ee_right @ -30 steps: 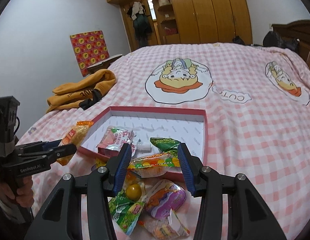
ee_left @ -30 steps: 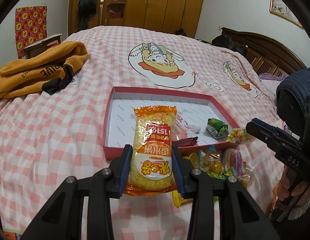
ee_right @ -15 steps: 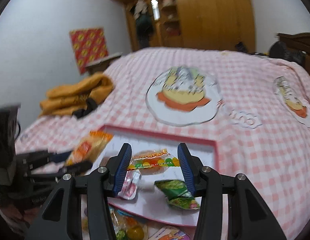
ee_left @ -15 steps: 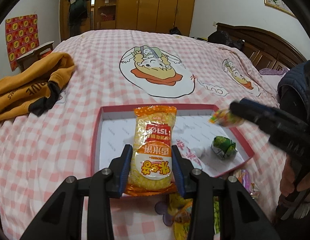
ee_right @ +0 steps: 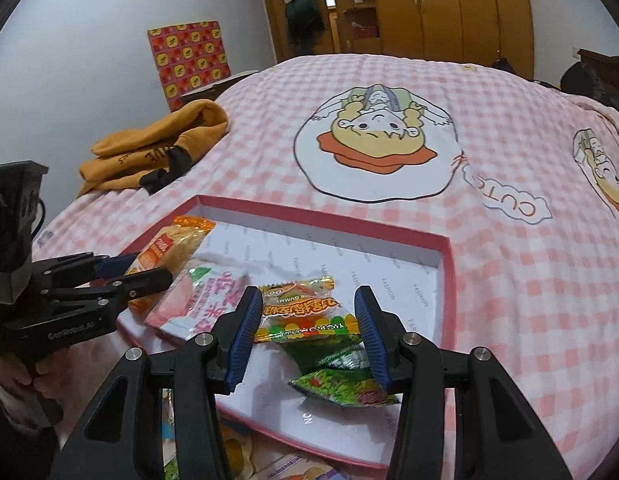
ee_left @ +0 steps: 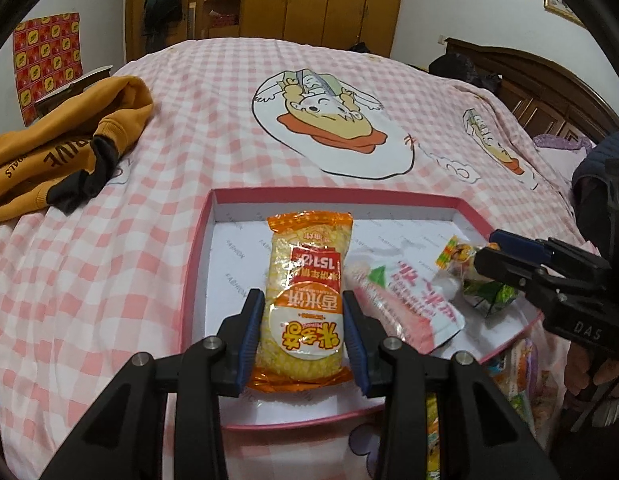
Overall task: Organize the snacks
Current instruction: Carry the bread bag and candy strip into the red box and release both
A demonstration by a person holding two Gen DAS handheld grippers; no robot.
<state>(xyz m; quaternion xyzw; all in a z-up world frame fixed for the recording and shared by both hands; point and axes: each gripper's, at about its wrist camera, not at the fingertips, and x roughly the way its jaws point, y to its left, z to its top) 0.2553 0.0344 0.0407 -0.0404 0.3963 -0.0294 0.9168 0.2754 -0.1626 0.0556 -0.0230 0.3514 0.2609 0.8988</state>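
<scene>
The left tongs [ee_left: 303, 334] are clenched on an orange rice cracker packet [ee_left: 305, 292], their blue pads pressed against its two long sides, and hold it lengthwise over the near left part of a shallow red-rimmed tray [ee_left: 197, 256] that lies on the pink checked bed [ee_left: 109, 264]. The right tongs [ee_right: 307, 330] grip a small gummy candy packet [ee_right: 303, 314] between their blue pads over the right half of the same tray, with the packet's ends poking out past the fingers. On the tray's white floor just beside the rice cracker packet lies a pink and white pouch [ee_left: 409, 304], and a green snack packet [ee_right: 341, 376] lies under the right tongs near the tray's near edge. More wrapped snacks [ee_left: 517, 368] sit in a loose heap on the bed just outside the tray's near right corner. Far to the left on the bed, well apart from the tray, is a crumpled orange sweatshirt [ee_left: 57, 152].
</scene>
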